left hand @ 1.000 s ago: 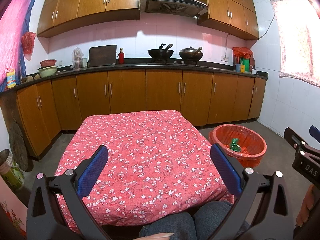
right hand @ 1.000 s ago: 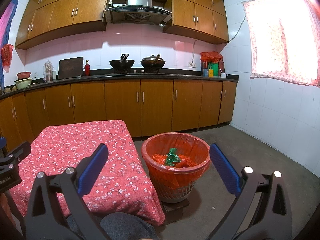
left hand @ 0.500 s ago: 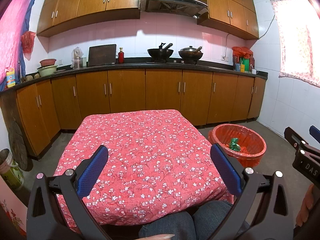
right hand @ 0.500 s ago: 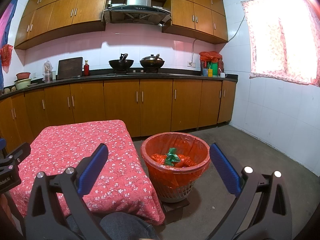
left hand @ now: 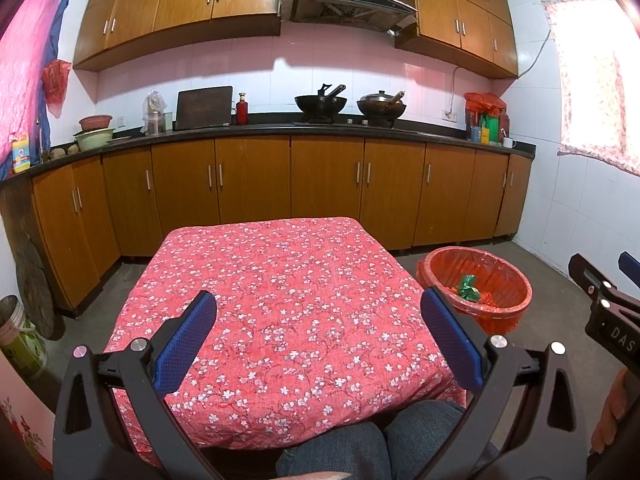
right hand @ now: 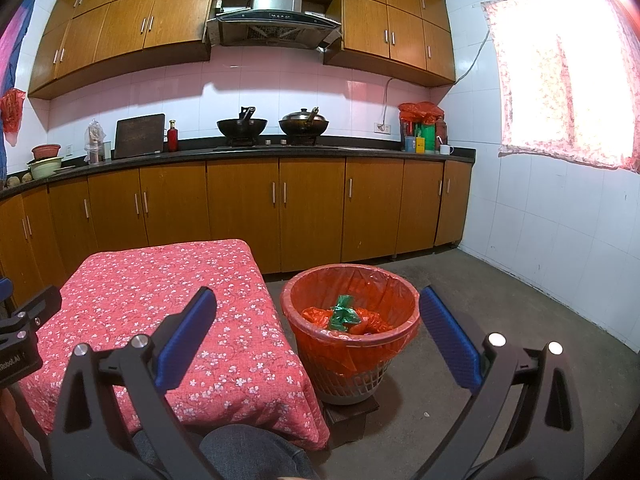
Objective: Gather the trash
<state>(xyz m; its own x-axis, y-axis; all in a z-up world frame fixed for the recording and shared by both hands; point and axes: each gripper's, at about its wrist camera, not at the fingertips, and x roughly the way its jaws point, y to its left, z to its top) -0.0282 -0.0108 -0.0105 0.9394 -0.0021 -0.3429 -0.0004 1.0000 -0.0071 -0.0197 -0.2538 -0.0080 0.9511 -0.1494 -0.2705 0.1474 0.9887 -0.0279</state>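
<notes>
A red-lined trash basket (right hand: 350,312) stands on the floor right of the table, also in the left wrist view (left hand: 476,284). Inside lie a green crumpled bag (right hand: 341,312) and orange wrappers (right hand: 370,322); the green bag also shows in the left wrist view (left hand: 467,287). My left gripper (left hand: 318,334) is open and empty over the near part of the table with the red floral cloth (left hand: 280,288). My right gripper (right hand: 318,332) is open and empty, held in front of the basket. No trash shows on the table.
Brown cabinets (left hand: 256,184) and a dark counter with woks (left hand: 320,104) line the back wall. A white tiled wall (right hand: 560,232) is at the right. A bucket (left hand: 16,340) stands at far left. The person's knee (left hand: 360,448) is under the table edge.
</notes>
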